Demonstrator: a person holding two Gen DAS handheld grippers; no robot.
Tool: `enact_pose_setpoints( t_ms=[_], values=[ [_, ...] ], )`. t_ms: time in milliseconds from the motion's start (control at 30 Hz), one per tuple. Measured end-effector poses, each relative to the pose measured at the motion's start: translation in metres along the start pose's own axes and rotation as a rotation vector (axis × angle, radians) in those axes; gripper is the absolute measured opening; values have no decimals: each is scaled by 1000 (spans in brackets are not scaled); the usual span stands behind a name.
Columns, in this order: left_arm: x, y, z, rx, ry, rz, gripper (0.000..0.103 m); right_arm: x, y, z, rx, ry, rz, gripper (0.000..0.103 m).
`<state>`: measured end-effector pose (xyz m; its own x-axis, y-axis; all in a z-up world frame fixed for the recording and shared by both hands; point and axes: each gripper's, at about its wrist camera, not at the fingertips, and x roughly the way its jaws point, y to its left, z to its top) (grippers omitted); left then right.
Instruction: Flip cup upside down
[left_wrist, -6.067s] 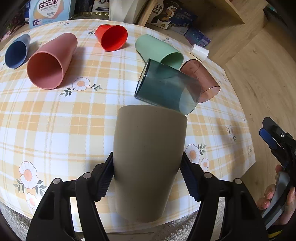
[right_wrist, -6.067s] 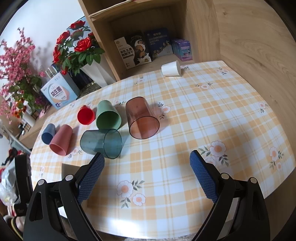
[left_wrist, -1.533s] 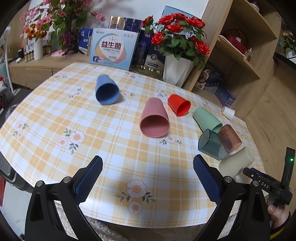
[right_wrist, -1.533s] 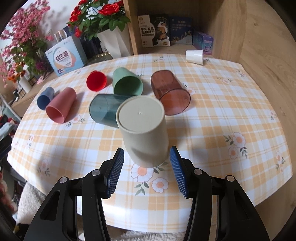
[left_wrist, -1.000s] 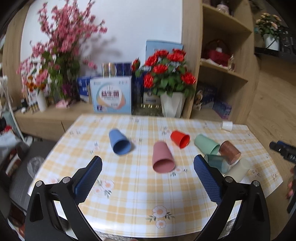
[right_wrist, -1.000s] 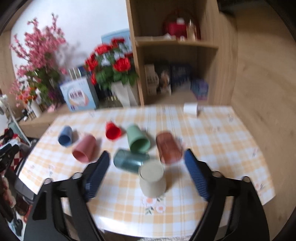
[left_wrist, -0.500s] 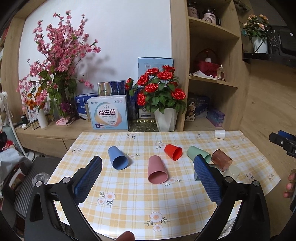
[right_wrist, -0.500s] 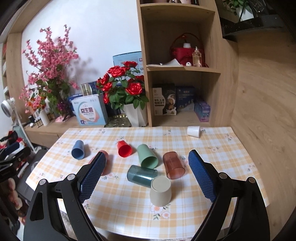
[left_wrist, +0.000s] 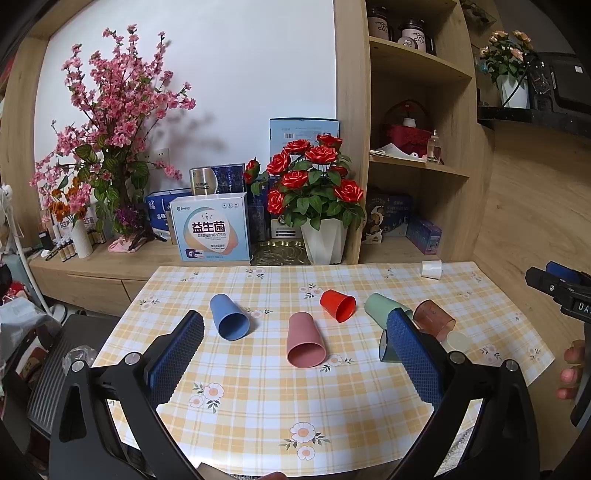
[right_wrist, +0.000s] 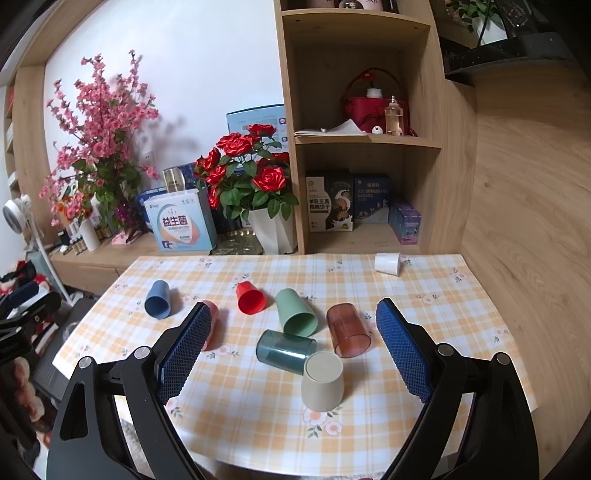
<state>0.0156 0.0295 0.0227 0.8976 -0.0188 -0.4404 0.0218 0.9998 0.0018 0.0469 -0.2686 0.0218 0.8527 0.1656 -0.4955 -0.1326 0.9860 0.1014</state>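
Right gripper (right_wrist: 291, 349): my fingers (right_wrist: 184, 349) were spread wide and held nothing, well back from the counter (right_wrist: 424, 325).
Left gripper (left_wrist: 295, 354): likewise apart and empty, pulled off to the near side, so neither tool crowded the cups.
Beige cup (right_wrist: 322, 381): it stood mouth-down, base up, near the counter's front edge, right of centre, just beside the teal cup (right_wrist: 285, 350); I judged the flip done.
Other cups: the green cup (right_wrist: 297, 312), brown cup (right_wrist: 348, 330), red cup (right_wrist: 250, 297) and blue cup (right_wrist: 158, 299) lay on their sides farther off.
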Motion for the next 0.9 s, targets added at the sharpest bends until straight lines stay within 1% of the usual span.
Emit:
enact_pose_setpoints(
  t_ms=[900],
  values=[
    [2, 4, -1, -6, 3, 6, 97, -2, 1, 3, -6, -2, -1, 87]
  ],
)
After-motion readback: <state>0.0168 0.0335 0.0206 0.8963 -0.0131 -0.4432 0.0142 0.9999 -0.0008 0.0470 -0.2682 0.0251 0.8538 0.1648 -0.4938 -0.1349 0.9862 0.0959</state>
